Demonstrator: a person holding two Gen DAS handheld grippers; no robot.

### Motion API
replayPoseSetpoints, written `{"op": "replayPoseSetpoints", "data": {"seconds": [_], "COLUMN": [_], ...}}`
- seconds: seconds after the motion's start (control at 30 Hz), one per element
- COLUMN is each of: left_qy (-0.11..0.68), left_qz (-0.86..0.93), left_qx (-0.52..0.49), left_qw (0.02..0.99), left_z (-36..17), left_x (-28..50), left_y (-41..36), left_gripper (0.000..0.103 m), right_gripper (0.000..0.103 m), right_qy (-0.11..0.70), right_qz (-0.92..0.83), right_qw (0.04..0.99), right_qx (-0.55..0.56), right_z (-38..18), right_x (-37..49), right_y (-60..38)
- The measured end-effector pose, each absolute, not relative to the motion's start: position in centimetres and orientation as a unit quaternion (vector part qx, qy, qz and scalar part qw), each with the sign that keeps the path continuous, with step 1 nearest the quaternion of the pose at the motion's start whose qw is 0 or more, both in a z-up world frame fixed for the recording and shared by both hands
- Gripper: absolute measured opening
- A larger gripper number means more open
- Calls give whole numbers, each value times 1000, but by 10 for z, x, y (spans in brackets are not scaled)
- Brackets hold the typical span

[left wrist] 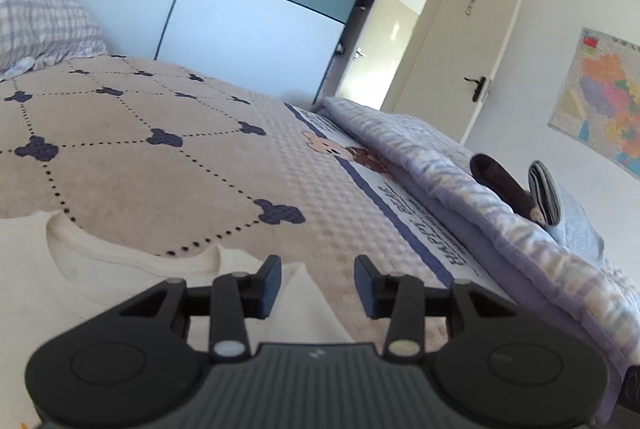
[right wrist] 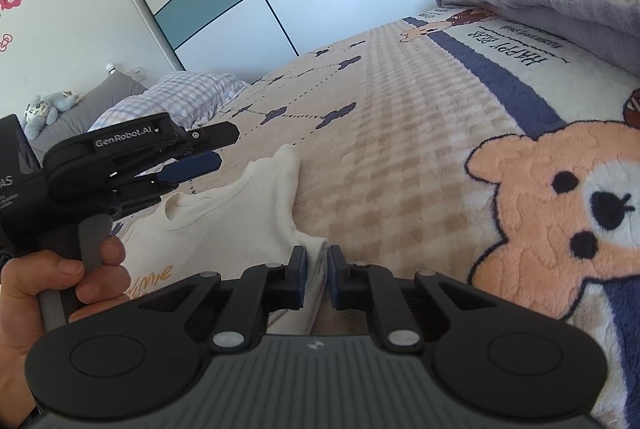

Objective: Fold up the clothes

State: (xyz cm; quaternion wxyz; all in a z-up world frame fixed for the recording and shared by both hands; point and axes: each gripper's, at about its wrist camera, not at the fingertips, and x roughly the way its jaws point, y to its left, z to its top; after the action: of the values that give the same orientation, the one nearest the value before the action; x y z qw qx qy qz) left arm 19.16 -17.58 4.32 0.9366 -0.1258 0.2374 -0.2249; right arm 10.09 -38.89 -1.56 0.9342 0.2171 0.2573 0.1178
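Note:
A cream T-shirt (right wrist: pixel 224 217) with a round neckline and yellow lettering lies on the beige bed blanket (right wrist: pixel 400 133). My right gripper (right wrist: pixel 317 273) is shut on the shirt's right edge near the sleeve. My left gripper (right wrist: pixel 200 153) hovers open and empty above the shirt's neckline, held by a hand (right wrist: pixel 60 289). In the left wrist view the left gripper (left wrist: pixel 318 283) is open above the cream shirt (left wrist: pixel 132 269), with a fold of cloth between the fingers but not gripped.
A folded lilac quilt (left wrist: pixel 460 169) with folded clothes (left wrist: pixel 560 205) on top lies along the bed's right side. Checked pillows (right wrist: pixel 172 97) sit at the head. A blue-and-white wardrobe (left wrist: pixel 240 1) stands beyond the bed.

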Motion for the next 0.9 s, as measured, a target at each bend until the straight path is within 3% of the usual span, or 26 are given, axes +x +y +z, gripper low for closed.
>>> {"op": "replayPoseSetpoints", "data": {"seconds": [0.23, 0.47, 0.63, 0.9], "left_qy": [318, 316, 311, 335], "left_qz": [-237, -206, -208, -233], "left_qx": [-48, -27, -36, 36], "left_qw": [917, 926, 927, 912], "left_z": [15, 26, 43, 58], "left_x": [203, 197, 160, 74], "left_y": [-205, -194, -161, -102], "left_gripper": [41, 39, 39, 39], "right_gripper": [13, 13, 12, 13], "right_qy": [257, 256, 256, 255], "right_qz": [119, 119, 119, 121], "right_qw": [934, 934, 933, 930], "right_qx": [217, 220, 224, 234], "right_z": [-16, -16, -17, -18], "right_x": [100, 100, 100, 99], "right_y": [-389, -391, -393, -395]}}
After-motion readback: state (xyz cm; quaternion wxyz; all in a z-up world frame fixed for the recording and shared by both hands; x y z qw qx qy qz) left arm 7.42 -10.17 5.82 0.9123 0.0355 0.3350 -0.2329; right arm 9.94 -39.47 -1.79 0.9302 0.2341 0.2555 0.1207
